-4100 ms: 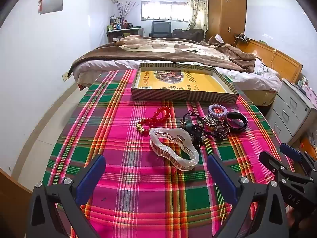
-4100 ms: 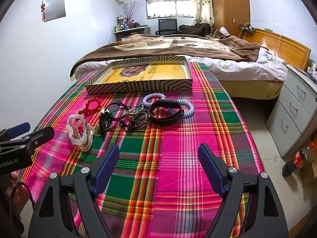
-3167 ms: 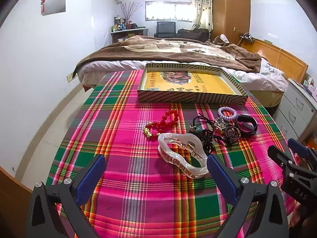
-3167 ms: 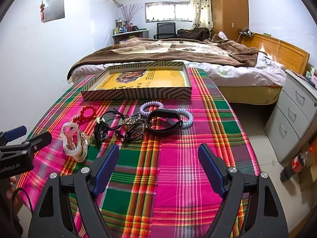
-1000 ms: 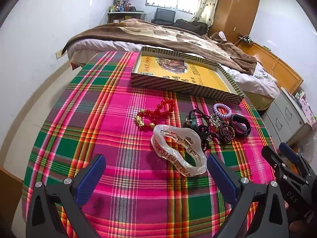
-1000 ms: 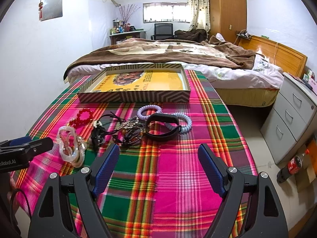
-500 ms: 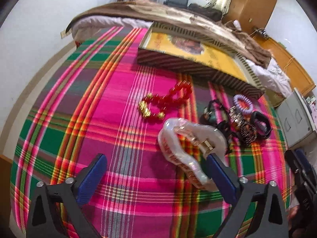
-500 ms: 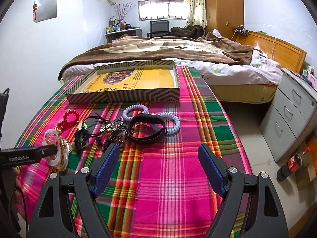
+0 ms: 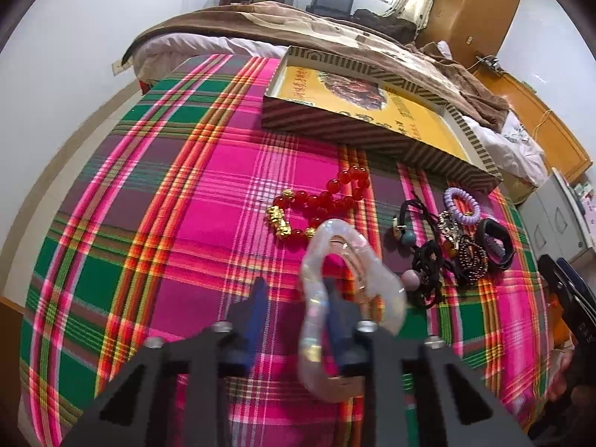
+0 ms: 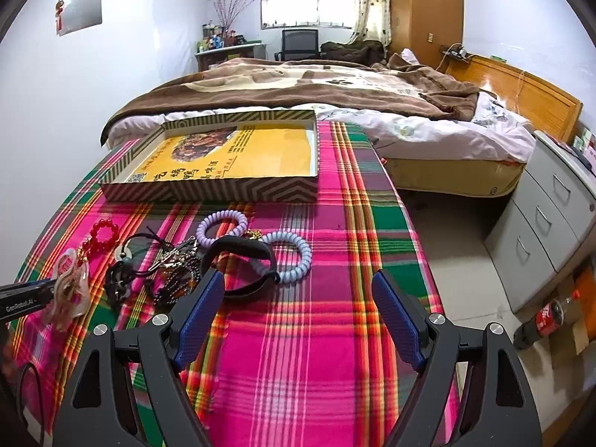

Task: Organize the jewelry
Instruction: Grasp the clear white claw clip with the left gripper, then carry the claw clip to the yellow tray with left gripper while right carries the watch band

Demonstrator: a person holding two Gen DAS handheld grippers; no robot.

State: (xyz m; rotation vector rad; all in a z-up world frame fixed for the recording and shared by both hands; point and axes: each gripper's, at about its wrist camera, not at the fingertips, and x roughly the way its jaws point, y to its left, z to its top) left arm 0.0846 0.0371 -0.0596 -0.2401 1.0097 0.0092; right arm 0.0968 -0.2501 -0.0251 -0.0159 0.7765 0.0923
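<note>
My left gripper has narrowed around one side of the clear pearly hair claw, which looks tilted up off the plaid cloth; whether the pads press it I cannot tell. The claw also shows in the right wrist view. A red bead bracelet lies just beyond it. A tangle of black hair ties and beaded pieces, a purple coil tie, a black band and a pale blue coil tie lie to the right. My right gripper is open and empty, near the black band.
A shallow striped box with a yellow printed floor stands at the far side of the plaid-covered table. A bed lies beyond. Grey drawers and a cola bottle are on the floor to the right.
My left gripper moved forward over the hair claw and its jaws narrowed from wide open around one side of it. The claw has tilted up. The right gripper stayed open.
</note>
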